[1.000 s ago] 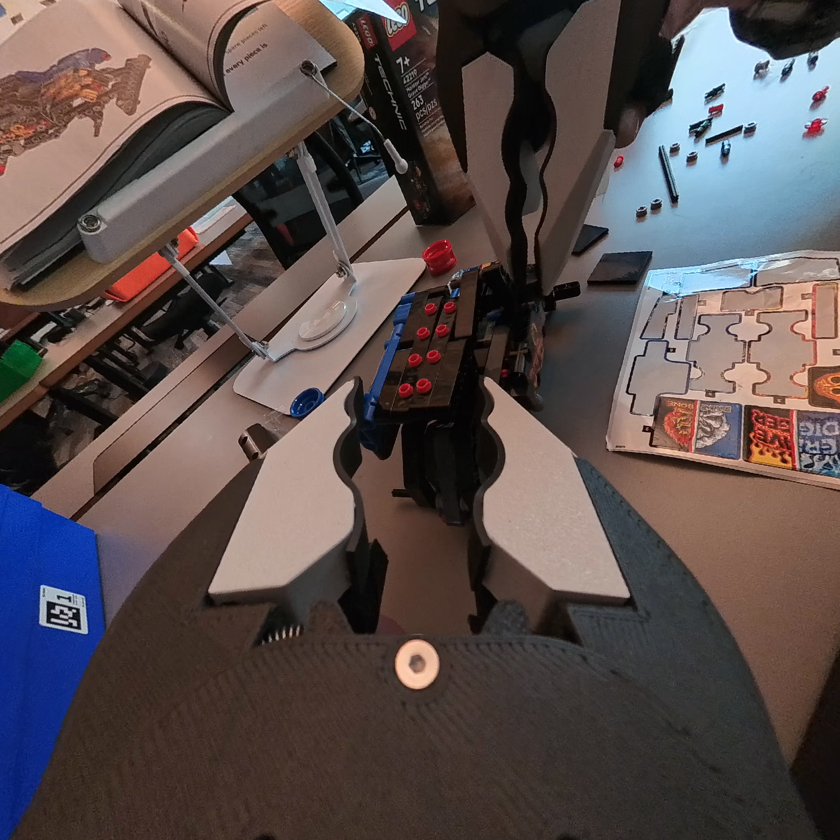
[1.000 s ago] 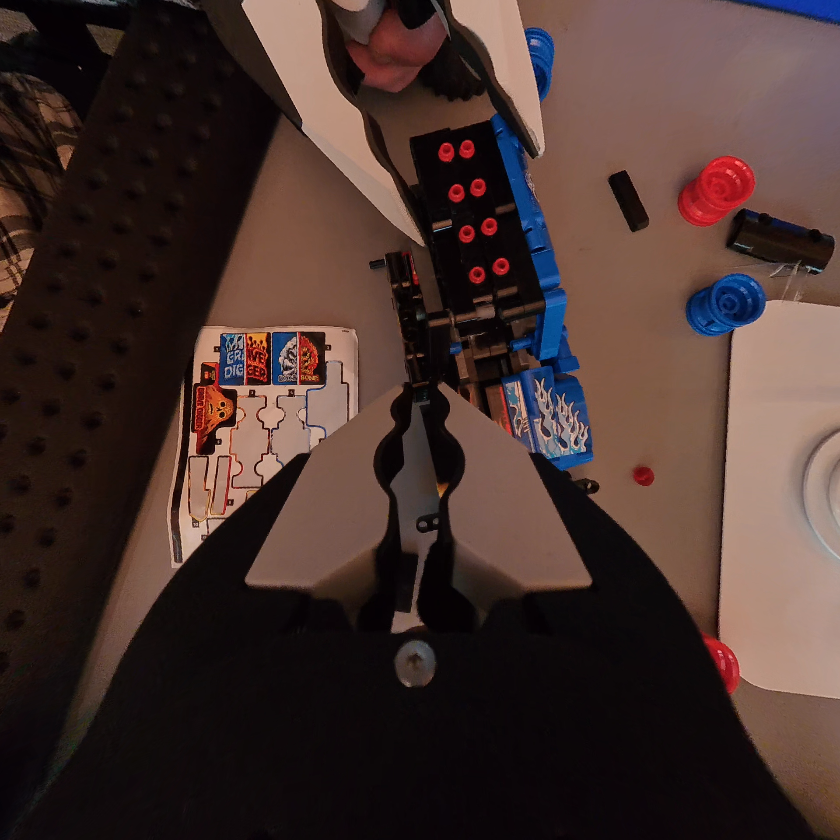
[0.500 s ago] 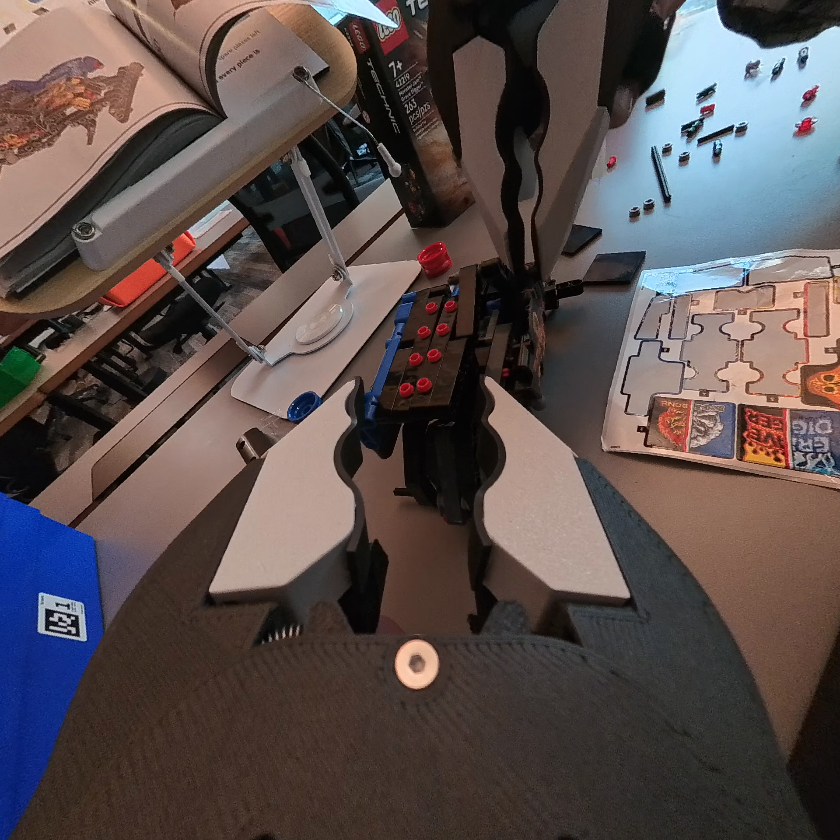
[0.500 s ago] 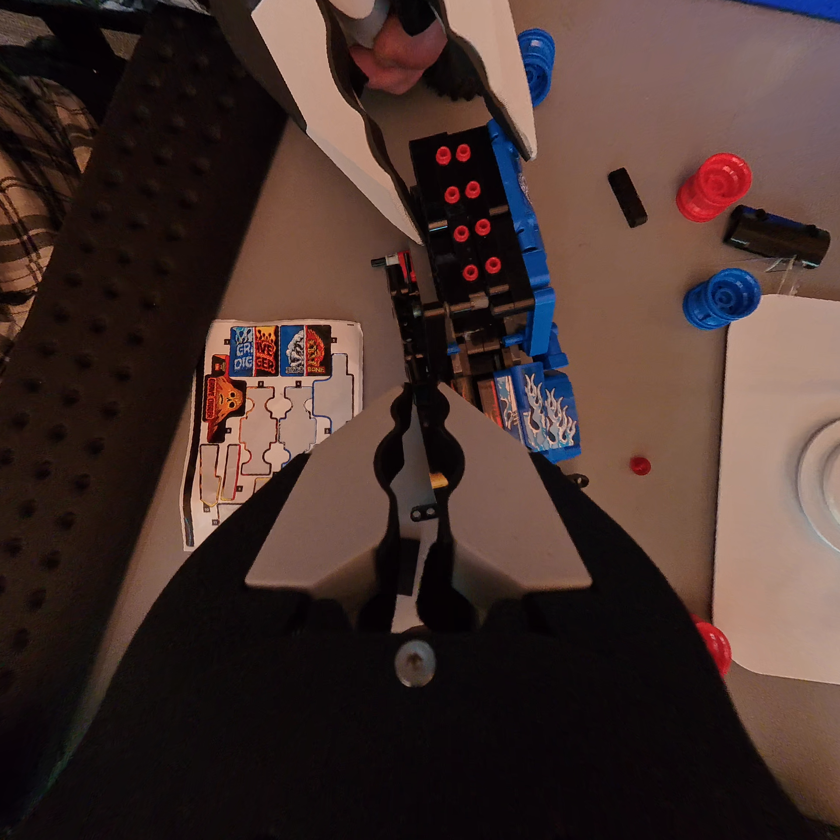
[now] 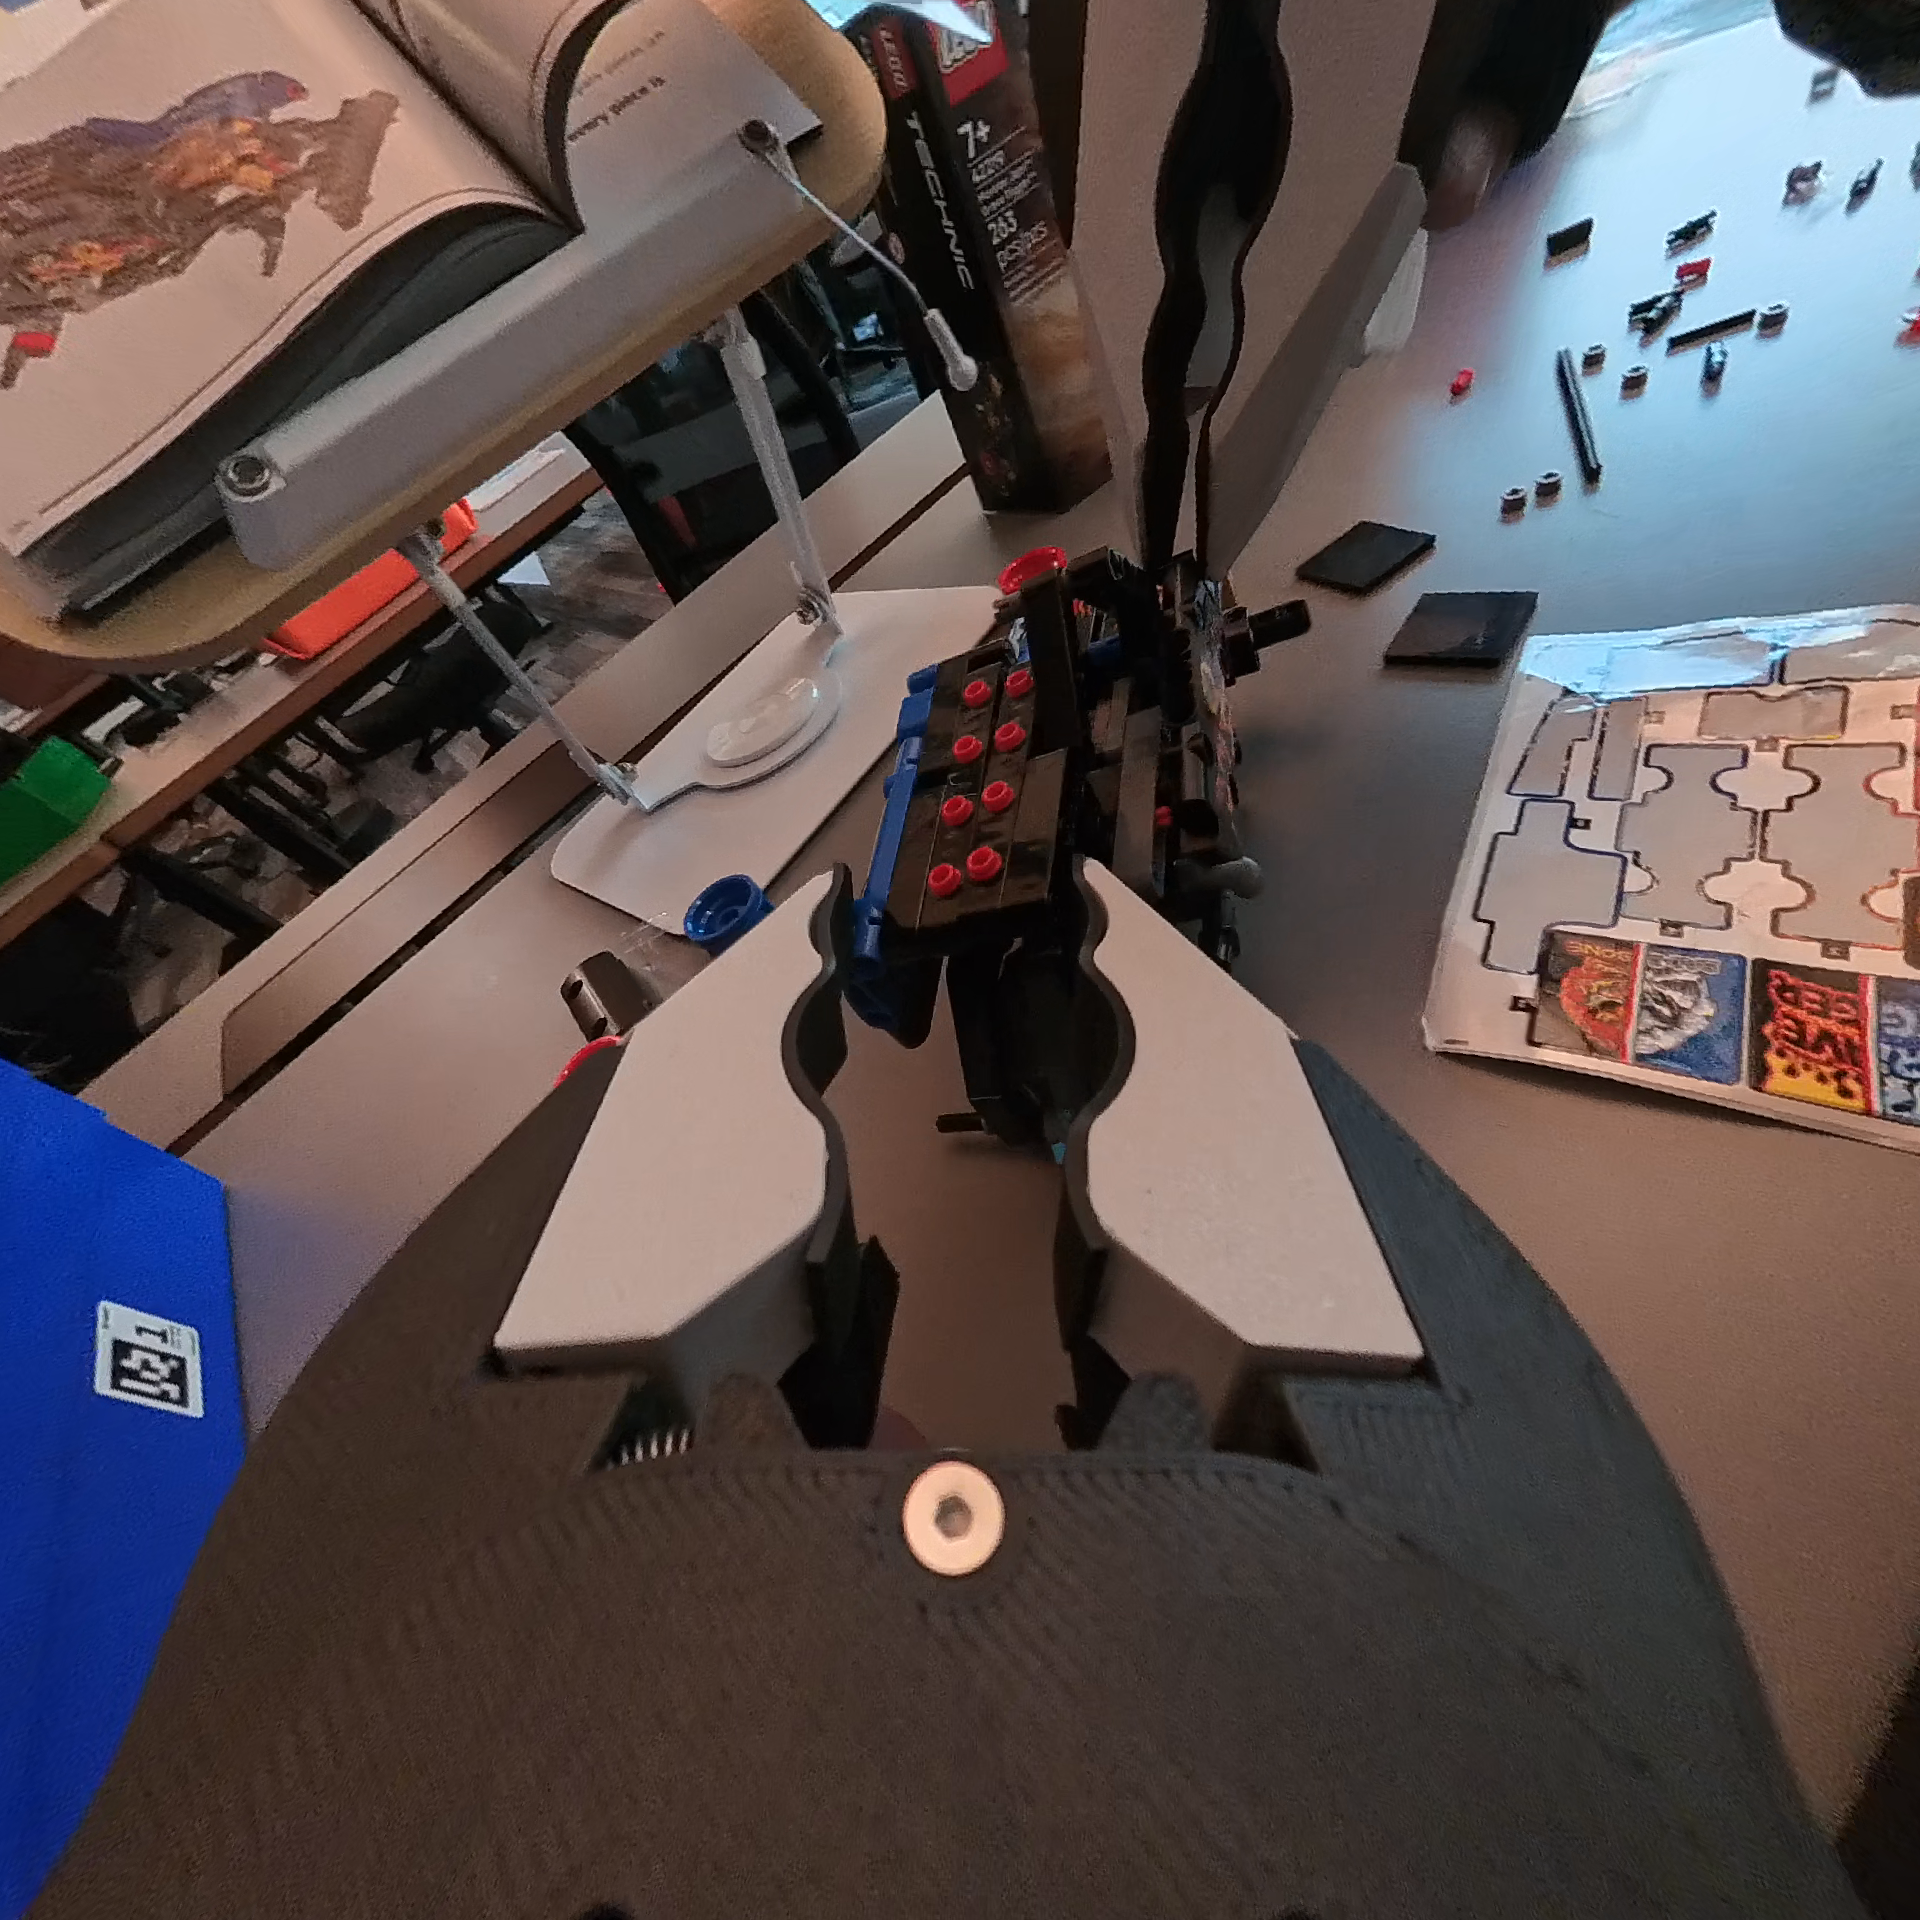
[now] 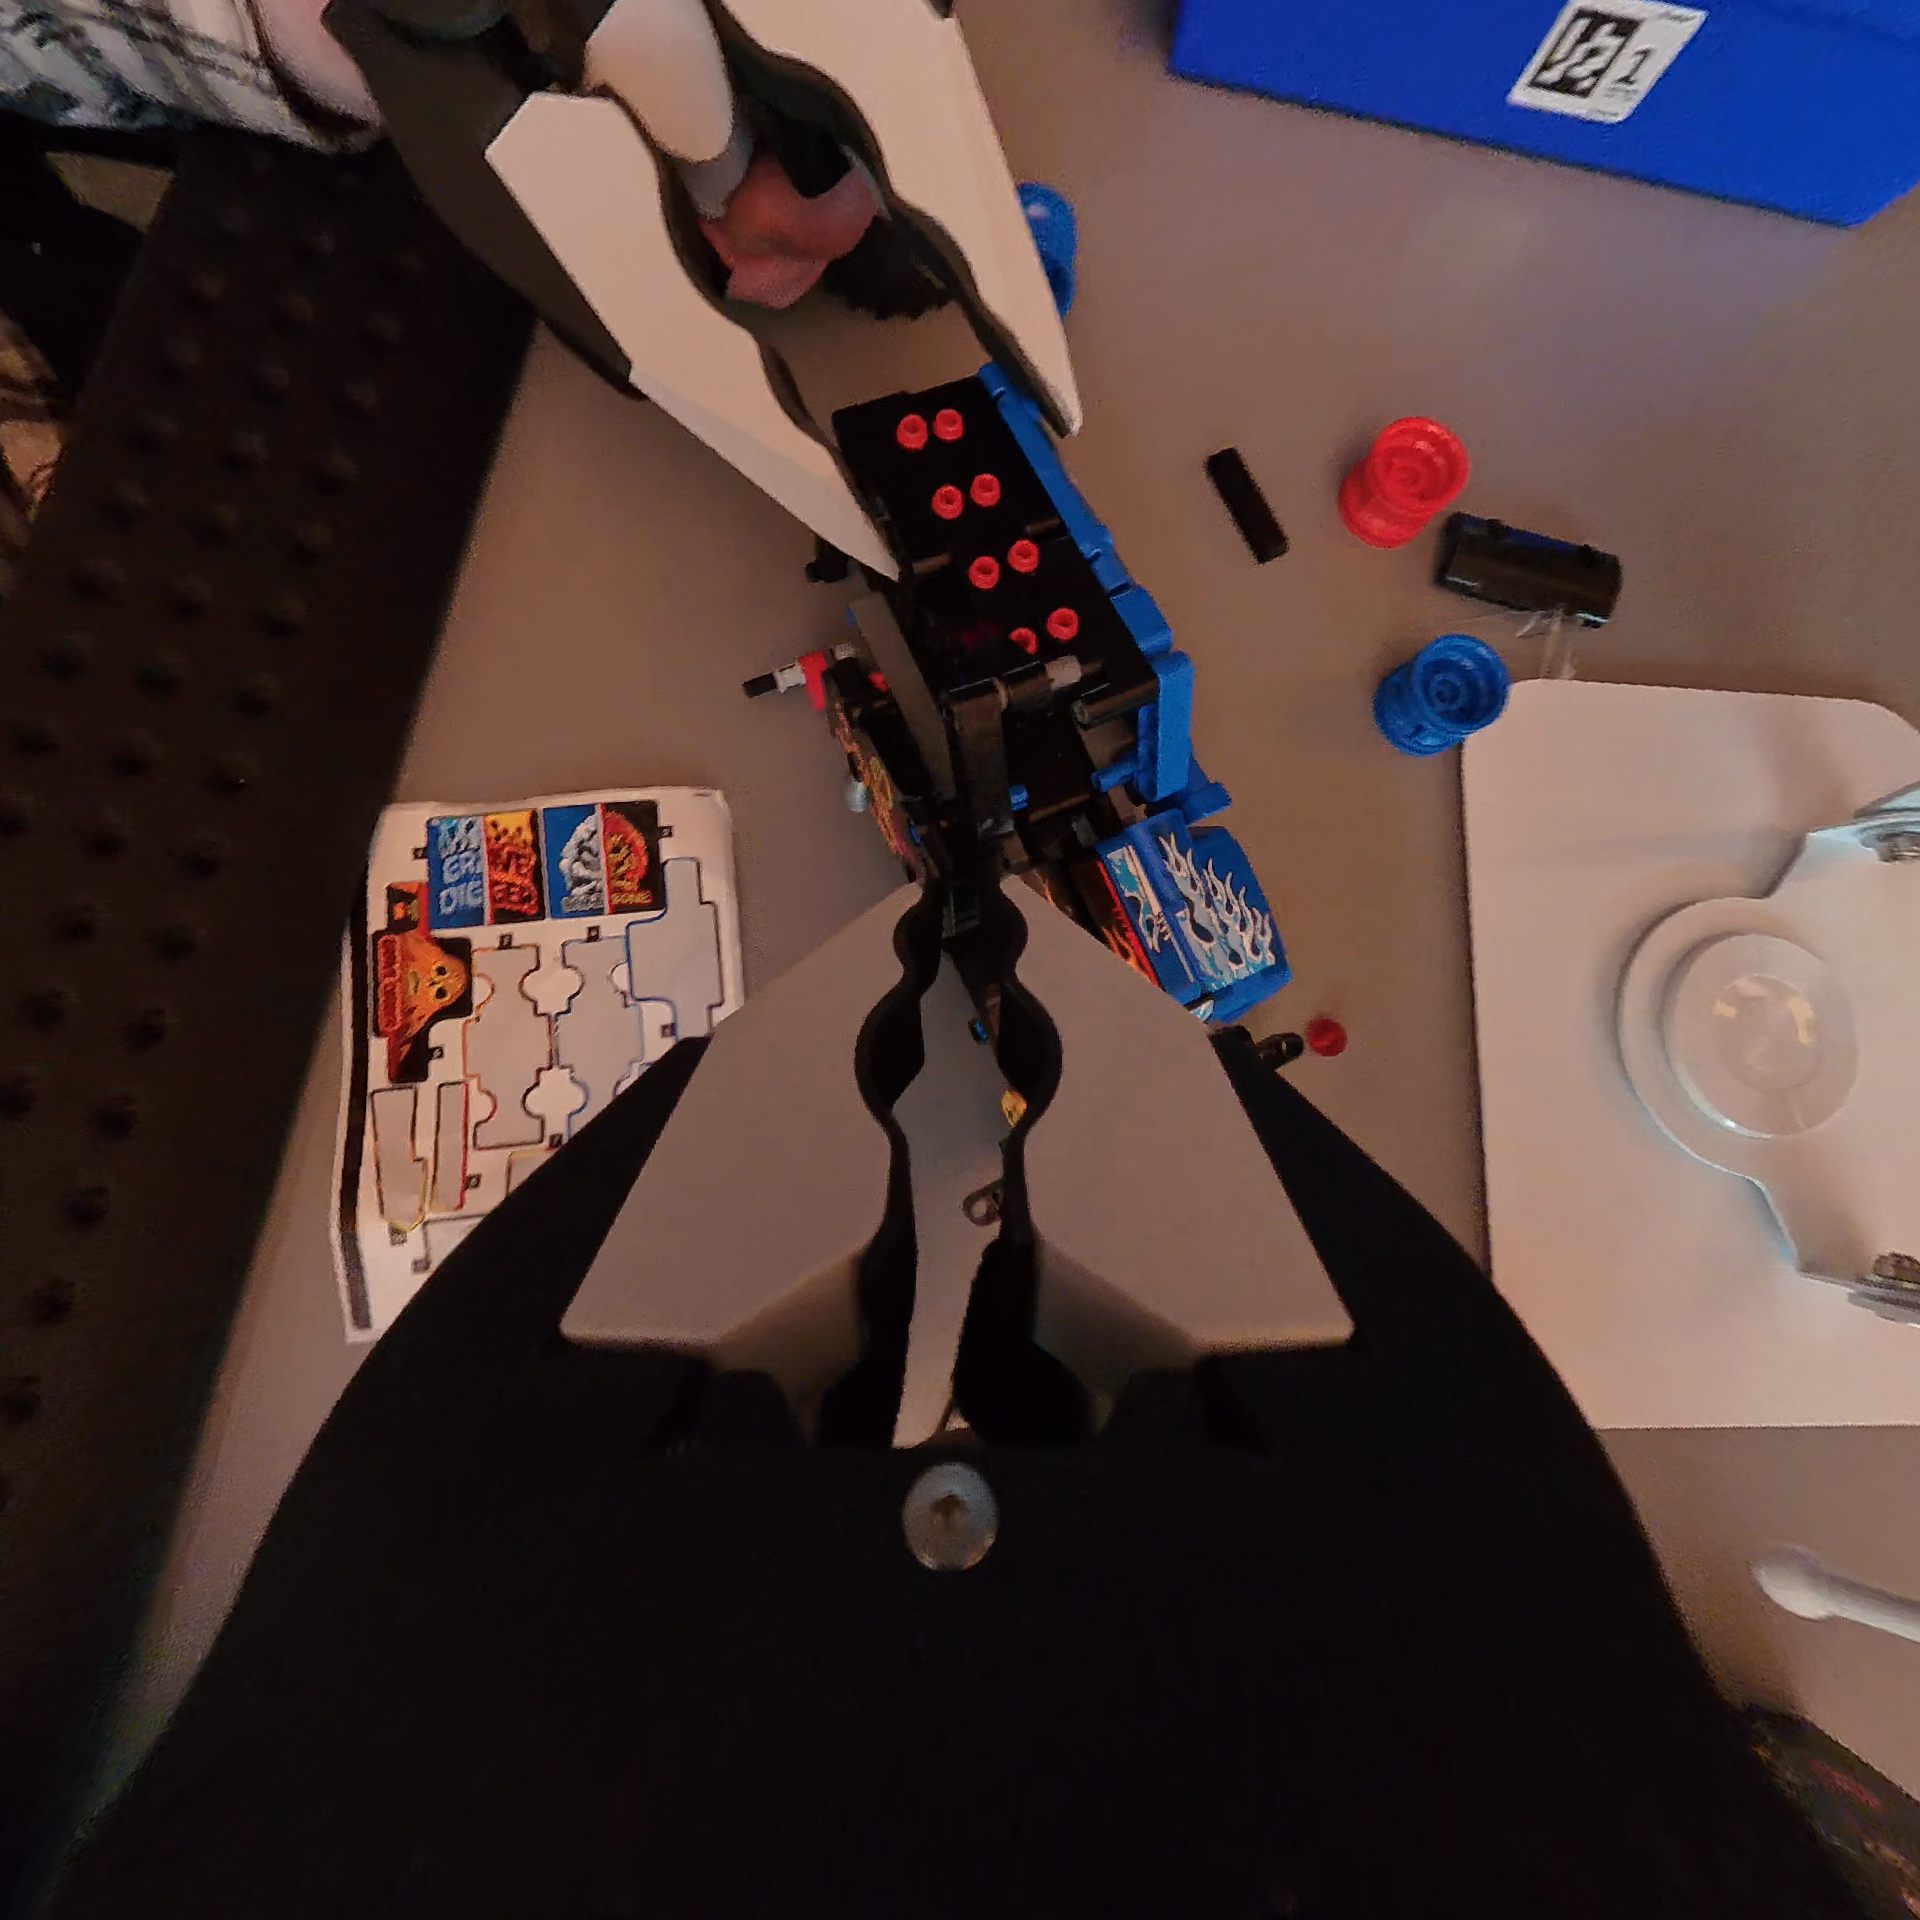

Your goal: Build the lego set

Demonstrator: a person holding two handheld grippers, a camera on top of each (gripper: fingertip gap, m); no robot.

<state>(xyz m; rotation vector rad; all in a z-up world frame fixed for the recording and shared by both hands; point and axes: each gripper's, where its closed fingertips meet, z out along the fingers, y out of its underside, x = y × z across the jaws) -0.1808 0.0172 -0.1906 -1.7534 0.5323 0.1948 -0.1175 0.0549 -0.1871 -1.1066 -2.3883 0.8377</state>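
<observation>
Lego model stands on the grey table between my grippers; my left gripper clamps its near end, my right gripper pinches its far end

**What I can't make out**

My left gripper covers the near end of the Lego model, so I can't tell how firmly it is pinched. The open instruction book runs off the top edge. The sticker sheet is cut at the right. The loose pieces beyond are too small to identify.
</observation>
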